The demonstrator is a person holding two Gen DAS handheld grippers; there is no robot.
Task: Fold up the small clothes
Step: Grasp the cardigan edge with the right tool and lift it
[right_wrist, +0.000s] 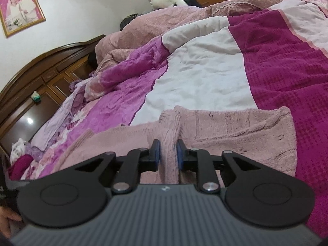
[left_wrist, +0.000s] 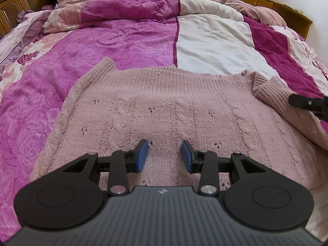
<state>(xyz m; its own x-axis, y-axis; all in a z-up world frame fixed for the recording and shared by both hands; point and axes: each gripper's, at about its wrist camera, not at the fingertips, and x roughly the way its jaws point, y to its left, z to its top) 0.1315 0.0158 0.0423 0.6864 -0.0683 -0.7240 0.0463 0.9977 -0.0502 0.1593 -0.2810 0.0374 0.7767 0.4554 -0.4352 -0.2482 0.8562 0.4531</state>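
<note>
Left wrist: pink sweater (left_wrist: 164, 106) flat on magenta floral quilt (left_wrist: 102, 47), wooden headboard (left_wrist: 12, 6).

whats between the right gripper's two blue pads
A bunched ridge of the pink sweater, pinched by the right gripper; the right wrist view shows it.
</note>
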